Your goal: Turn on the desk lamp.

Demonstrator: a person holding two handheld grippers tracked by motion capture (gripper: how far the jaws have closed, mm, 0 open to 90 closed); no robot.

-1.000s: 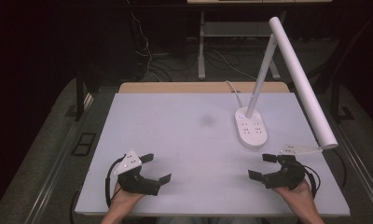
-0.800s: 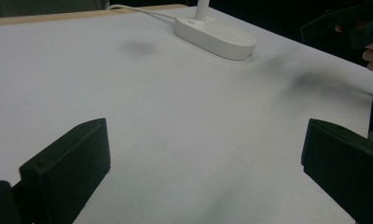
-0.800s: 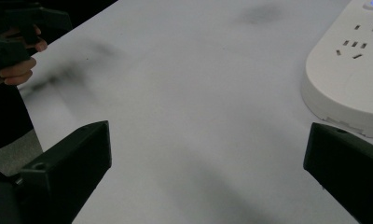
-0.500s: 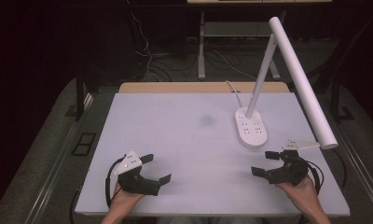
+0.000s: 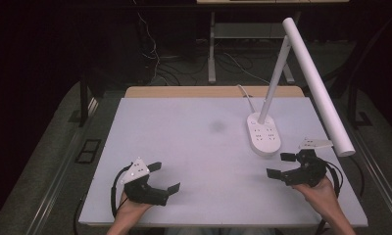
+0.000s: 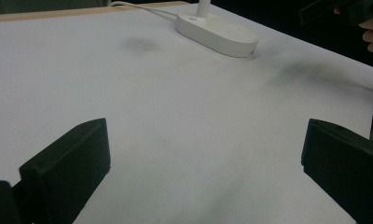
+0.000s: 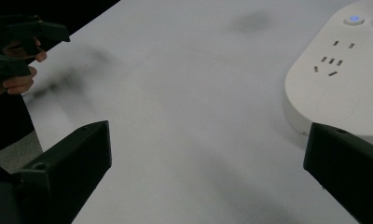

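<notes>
Standing white on the bench [image 5: 184, 142], the lamp [image 5: 264, 134] is sitting just beyond the right tool [image 5: 282, 165]; both tools are gaping wide, empty.

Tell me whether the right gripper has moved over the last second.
Yes. The right gripper has shifted slightly right and away from the person, closer to the lamp base.

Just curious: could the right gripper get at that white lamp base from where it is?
Probably yes: the right gripper is open, close beside the lamp base, with bare table between them.
</notes>
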